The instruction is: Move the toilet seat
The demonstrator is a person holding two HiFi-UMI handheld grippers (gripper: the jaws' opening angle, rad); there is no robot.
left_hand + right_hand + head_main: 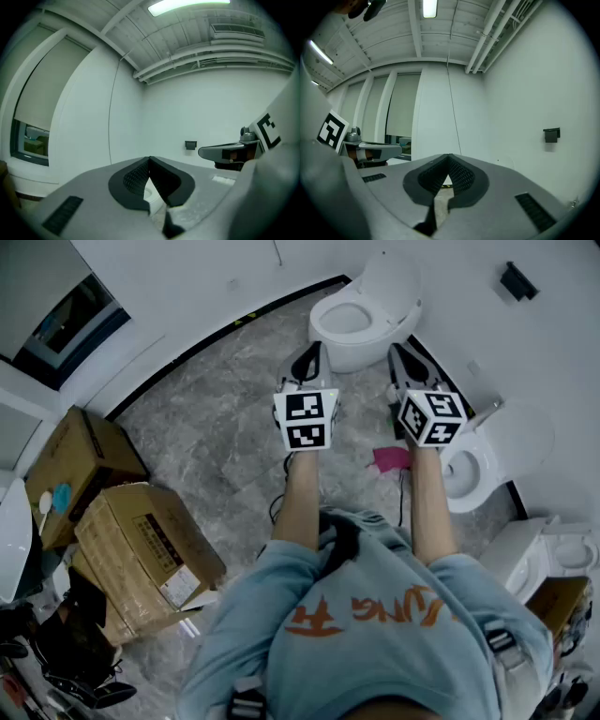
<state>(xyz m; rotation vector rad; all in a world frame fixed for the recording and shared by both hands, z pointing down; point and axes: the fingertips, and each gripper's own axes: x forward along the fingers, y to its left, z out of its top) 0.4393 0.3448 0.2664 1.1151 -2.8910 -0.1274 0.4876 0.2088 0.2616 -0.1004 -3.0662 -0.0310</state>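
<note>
white toilet (pixel 364 348), grey marbled floor (pixel 225 427), brown box (pixel 141 545)

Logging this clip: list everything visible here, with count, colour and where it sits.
White ceramic toilets: two, white, one ahead by the curved wall, one at right.
Brown cardboard boxes: two, brown, on the floor at left.
Pink flat item: one, pink, on the floor beside the right-hand toilet.
Black wall-mounted box: one, black, on the white wall at upper right.
Grey marbled floor: one, grey, underfoot.
Light blue shirt with orange print: one, on the person, at bottom.
Left gripper: one, grey and black, jaws shut, empty.
Right gripper: one, grey and black, jaws shut, empty.
</note>
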